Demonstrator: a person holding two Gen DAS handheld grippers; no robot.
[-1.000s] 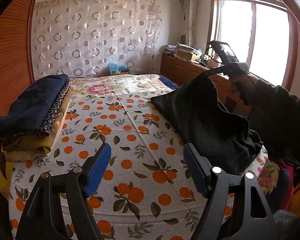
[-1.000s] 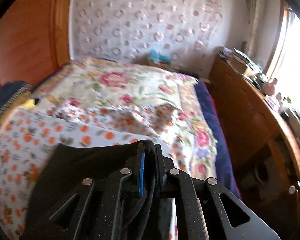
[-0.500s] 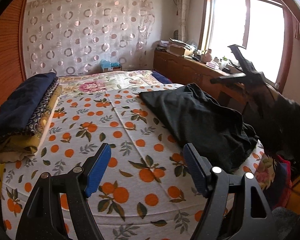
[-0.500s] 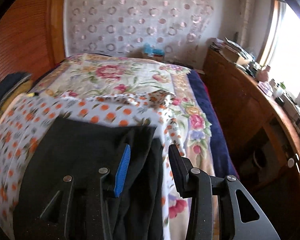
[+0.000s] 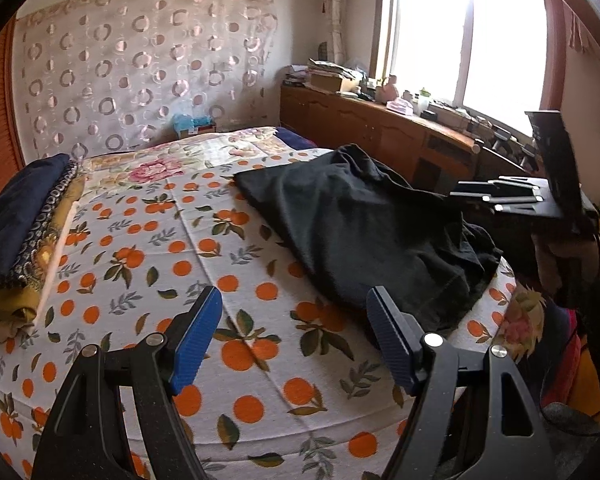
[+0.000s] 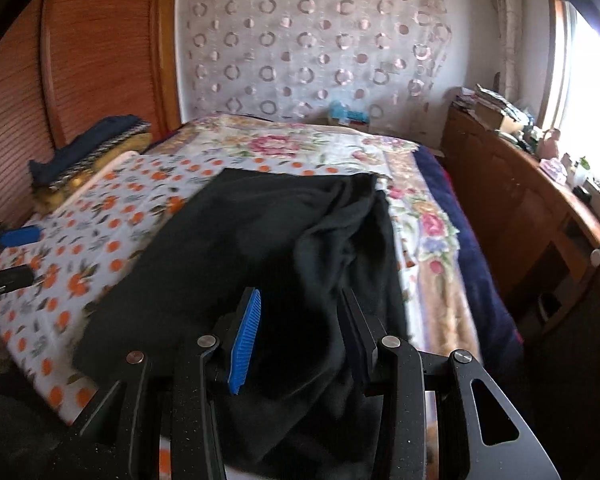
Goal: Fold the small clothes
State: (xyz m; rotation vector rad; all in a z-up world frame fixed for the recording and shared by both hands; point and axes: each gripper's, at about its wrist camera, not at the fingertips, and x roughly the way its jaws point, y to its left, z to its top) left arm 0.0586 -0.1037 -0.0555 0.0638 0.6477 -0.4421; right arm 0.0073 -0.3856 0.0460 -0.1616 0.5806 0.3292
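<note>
Black cloth, a rumpled garment (image 5: 364, 232), is seen lying on the right part of the bed (image 5: 236, 352), spread over a sheet (image 5: 148, 240) printed with oranges and leaves, with its near corner hanging close to the bed's edge. In the left wrist view the left gripper (image 5: 296, 336) is held over bare sheet just beside the garment's near edge, its blue pads (image 5: 196, 336) set wide apart and nothing gripped between them. The right gripper (image 6: 300, 336) is shown in its own view above the garment's bunched right side; its jaws stand partly apart, black cloth is seen in the gap below them, and no pad can be seen pressing on it. In the left wrist view the right gripper is also seen from the side at the right edge, carried by a hand (image 5: 560, 256) in a dark sleeve. A stack of folded clothes (image 5: 24, 224), dark blue on top with patterned and mustard layers beneath, is placed at the left side of the bed, well apart from the garment. A flowered quilt (image 6: 300, 148) is spread over the far part of the bed. A wooden cabinet (image 5: 380, 128) cluttered on top is set along the wall under a bright window (image 5: 460, 32).
</note>
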